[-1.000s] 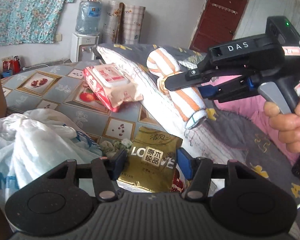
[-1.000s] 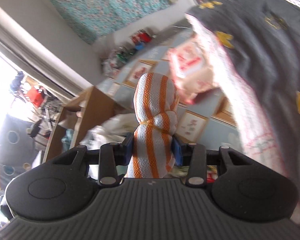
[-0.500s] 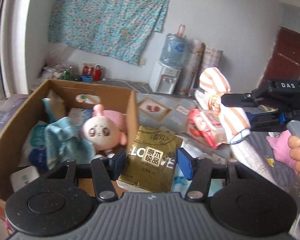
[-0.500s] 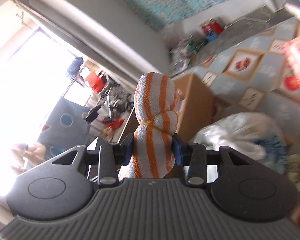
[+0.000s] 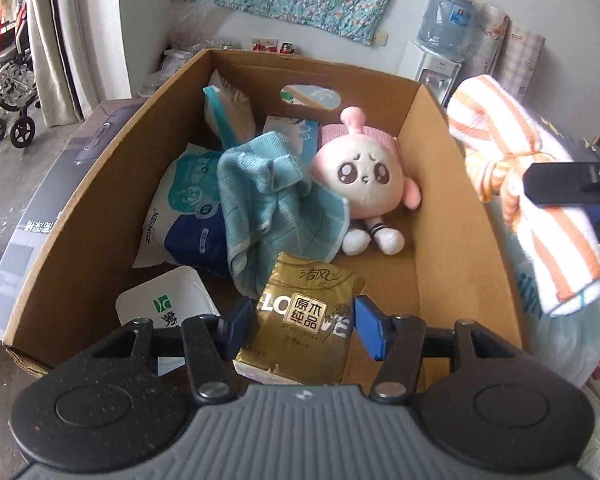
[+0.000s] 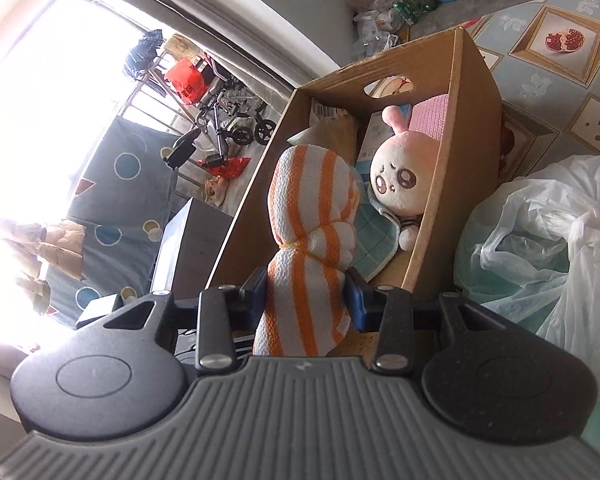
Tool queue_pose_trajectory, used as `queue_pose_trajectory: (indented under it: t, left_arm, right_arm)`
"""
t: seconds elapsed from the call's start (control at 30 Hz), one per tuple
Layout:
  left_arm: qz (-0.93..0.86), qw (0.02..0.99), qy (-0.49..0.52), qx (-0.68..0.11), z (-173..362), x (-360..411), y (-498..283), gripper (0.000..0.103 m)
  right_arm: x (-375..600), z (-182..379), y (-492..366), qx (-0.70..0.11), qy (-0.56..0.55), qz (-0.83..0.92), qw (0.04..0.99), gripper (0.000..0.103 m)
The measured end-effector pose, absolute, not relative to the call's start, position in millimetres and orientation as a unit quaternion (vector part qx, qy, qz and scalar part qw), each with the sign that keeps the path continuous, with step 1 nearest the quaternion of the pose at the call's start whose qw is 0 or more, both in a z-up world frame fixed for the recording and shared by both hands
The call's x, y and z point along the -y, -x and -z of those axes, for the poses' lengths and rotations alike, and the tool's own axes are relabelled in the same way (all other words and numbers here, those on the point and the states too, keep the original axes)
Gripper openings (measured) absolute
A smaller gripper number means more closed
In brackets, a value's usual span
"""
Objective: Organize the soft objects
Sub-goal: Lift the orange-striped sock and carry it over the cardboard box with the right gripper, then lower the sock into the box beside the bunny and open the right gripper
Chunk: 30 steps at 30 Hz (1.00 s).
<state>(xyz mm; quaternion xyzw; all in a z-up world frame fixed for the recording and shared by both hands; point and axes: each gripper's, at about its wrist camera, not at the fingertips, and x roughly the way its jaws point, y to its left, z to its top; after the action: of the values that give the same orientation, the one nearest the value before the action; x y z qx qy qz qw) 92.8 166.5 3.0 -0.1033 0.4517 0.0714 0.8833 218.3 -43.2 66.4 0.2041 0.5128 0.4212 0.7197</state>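
Left hand-held gripper pinches the gold tissue pack above the near end of the cardboard box. Right hand-held gripper clamps the orange-striped rolled towel, beside the box's right wall. Inside lie a pink plush doll, teal cloth and tissue packs.

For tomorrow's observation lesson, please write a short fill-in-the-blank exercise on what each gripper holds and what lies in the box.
1. The left gripper holds a ____ tissue pack over the cardboard box.
2. The right gripper is shut on a rolled towel with white and ____ stripes.
3. The plush doll in the box lies partly under a ____ cloth.

Missing words: gold; orange; teal
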Motion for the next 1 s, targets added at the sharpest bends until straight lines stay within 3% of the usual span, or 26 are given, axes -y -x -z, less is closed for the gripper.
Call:
queue_pose_trajectory:
  t: [0.43,0.83,1.0]
  left_arm:
    - [-0.071,0.877,0.082,-0.468,14.8,-171.2,-92.7,0.062]
    - [0.064,0.913,0.17,-0.366,-39.0,-170.0,-57.1,0.066]
    - [0.1,0.906,0.197,-0.362,-43.2,-165.2,-58.6,0.068]
  right_arm:
    - [36.8,-49.8,-227.9,-0.534,-0.2,-0.403,0.716,0.041]
    - [22.9,-28.4,-222.6,-0.551,-0.23,-0.39,0.701,0.041]
    - [20.3,-24.8,-221.7,-0.548,-0.241,-0.386,0.702,0.041]
